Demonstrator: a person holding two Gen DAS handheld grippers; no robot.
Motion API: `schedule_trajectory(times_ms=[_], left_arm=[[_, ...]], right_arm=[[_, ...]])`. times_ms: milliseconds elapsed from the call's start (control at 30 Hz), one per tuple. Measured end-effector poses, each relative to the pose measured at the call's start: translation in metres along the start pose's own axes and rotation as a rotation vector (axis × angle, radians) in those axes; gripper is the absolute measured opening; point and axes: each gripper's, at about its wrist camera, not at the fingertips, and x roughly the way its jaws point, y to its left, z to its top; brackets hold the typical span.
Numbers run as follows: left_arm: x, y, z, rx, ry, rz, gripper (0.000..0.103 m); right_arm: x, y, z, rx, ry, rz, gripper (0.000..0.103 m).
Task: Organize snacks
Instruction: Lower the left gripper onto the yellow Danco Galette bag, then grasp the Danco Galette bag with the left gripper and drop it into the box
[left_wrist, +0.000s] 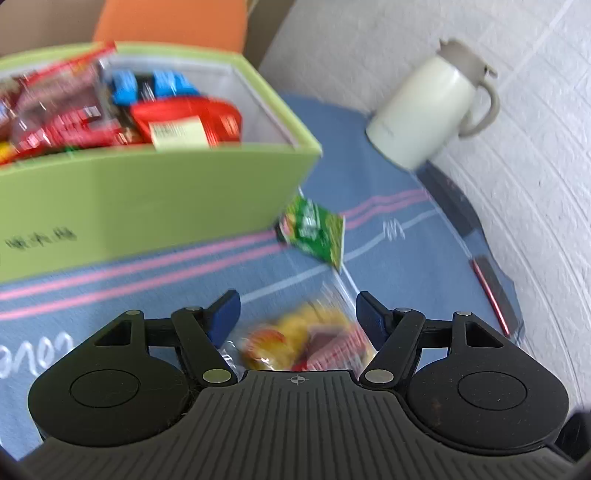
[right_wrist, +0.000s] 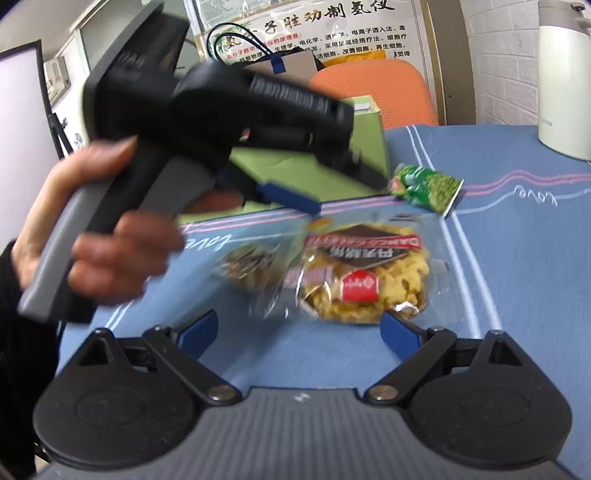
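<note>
Left wrist view
- left tool (left_wrist: 297, 314): fingers spread wide, pinching nothing; hangs low over the tabletop.
- clear snack bag (left_wrist: 306, 341): yellow food and red label, blurred; lies on the blue tablecloth (left_wrist: 399, 266) between and below the two blue pads (left_wrist: 223, 314); whether a pad touches it cannot be told.
- green packet (left_wrist: 314, 230): flat on the cloth, just beside the near corner of the green box, ahead of the tool.
- green box (left_wrist: 147, 195): stands at left on the cloth, packed with red and blue snack packs.
- white jug (left_wrist: 424, 110): grey lid and handle, stands at the far right edge near the white brick wall.

Right wrist view
- right tool (right_wrist: 299, 326): fingers spread apart, gripping nothing; just short of the bag's near edge.
- clear snack bag (right_wrist: 365, 273): flat on the tablecloth (right_wrist: 517, 258) straight ahead, label facing up.
- left tool (right_wrist: 291, 197): held by the left hand (right_wrist: 107, 229), above and left of the bag; one blue pad shows, its spread cannot be told here.
- green packet (right_wrist: 428, 186): beyond the bag, near the green box (right_wrist: 369, 147).
- orange chair (right_wrist: 388, 92): behind the tabletop.
- white jug (right_wrist: 563, 81): far right.
</note>
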Motion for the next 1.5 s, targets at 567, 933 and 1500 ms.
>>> schedule_trajectory(times_ms=[567, 933, 1500], left_arm=[[0.0, -0.023, -0.028, 0.031, 0.032, 0.034, 0.063], [0.004, -0.026, -0.035, 0.046, 0.032, 0.04, 0.063], [-0.083, -0.035, -0.01, 0.034, -0.22, 0.03, 0.044]], right_arm=[[0.004, -0.025, 0.009, -0.002, -0.014, -0.031, 0.094], [0.014, -0.013, 0.009, -0.082, 0.012, -0.073, 0.094], [-0.026, 0.044, 0.066, -0.32, -0.241, -0.137, 0.074]])
